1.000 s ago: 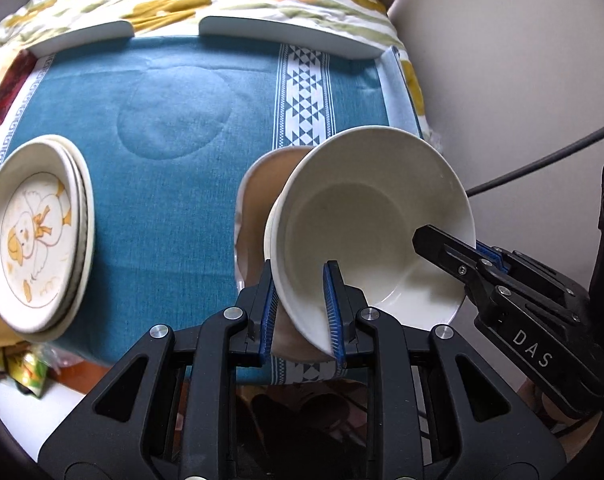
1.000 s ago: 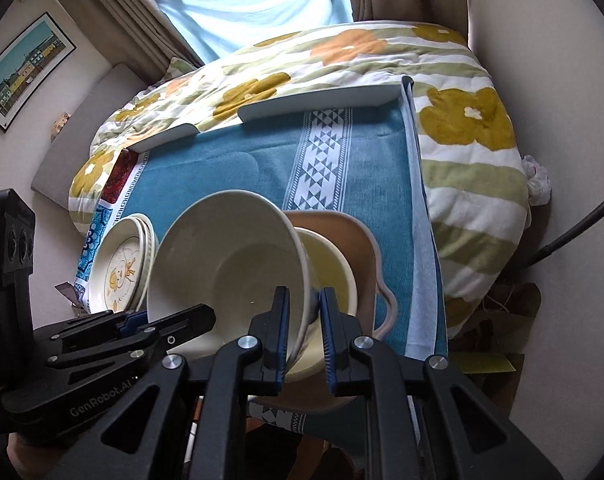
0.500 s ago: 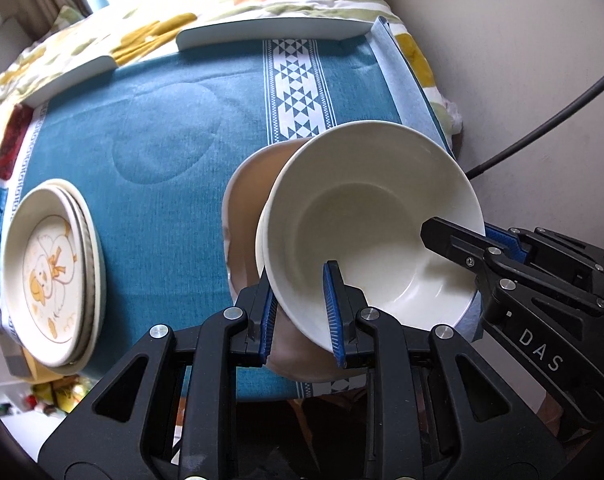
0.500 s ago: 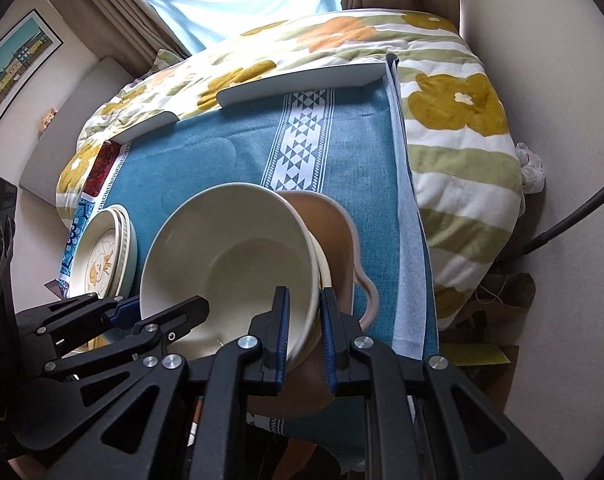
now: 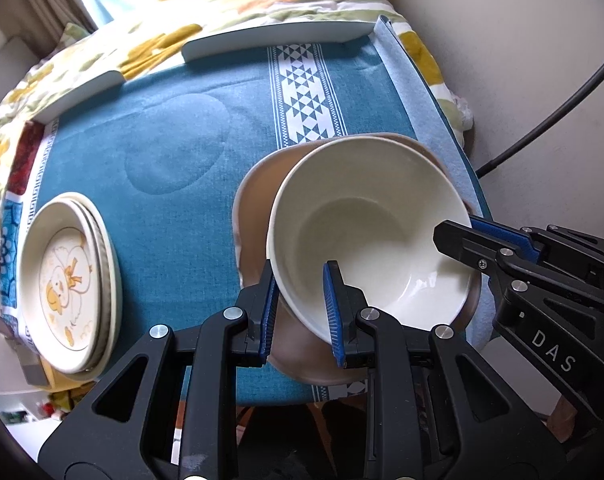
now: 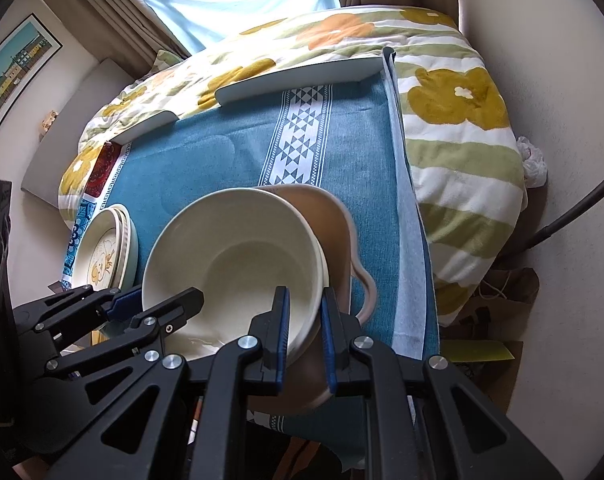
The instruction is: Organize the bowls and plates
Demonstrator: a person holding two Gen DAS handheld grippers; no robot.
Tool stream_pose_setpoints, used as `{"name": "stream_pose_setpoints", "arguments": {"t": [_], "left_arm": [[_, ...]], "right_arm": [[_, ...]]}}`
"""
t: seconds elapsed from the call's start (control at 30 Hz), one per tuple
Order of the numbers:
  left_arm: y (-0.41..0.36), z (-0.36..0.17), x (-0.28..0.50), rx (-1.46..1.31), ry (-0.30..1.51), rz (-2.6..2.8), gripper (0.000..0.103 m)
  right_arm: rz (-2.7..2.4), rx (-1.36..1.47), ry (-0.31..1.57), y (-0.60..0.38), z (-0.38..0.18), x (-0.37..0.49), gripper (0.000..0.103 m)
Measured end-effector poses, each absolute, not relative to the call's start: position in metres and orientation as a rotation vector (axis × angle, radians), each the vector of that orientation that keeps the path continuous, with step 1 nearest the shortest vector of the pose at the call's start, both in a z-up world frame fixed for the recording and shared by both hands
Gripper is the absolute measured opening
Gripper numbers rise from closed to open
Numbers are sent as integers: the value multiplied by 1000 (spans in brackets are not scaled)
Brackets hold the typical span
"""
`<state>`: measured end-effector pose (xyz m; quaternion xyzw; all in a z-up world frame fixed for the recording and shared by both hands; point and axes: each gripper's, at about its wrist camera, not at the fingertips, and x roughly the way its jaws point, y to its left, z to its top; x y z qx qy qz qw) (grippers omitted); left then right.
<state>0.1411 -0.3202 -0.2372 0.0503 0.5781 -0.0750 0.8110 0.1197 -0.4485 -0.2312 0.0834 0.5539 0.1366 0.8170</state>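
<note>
cream bowl settling into the tan dish

since a second ago the glossy cream ceramic bowl [image 5: 366, 236] has levelled out and sunk lower into the wider tan handled dish [image 6: 334, 220], with a pale yellow rim [image 6: 324, 268] showing between them. the left gripper [image 5: 302, 304] is clamped on its near rim, the right gripper [image 6: 305, 332] pinching the opposite rim. the nest sits near the right edge of the teal woven cloth [image 5: 173, 128]; the stack of duck-print plates [image 5: 65, 292] lies well apart, left. the step looks like nesting bowls. next, likely ease it flat, then loosen both grips without tipping.
</note>
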Motion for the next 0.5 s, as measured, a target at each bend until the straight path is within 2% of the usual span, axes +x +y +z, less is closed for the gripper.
{"name": "stream_pose_setpoints", "arguments": {"t": [0.3, 0.5], "left_arm": [[-316, -236, 142, 88, 1239, -160, 20], [-291, -190, 140, 16, 1118, -143, 20]], "right_arm": [[296, 188, 1174, -449, -228, 117, 14], [323, 193, 1080, -458, -191, 110, 14]]}}
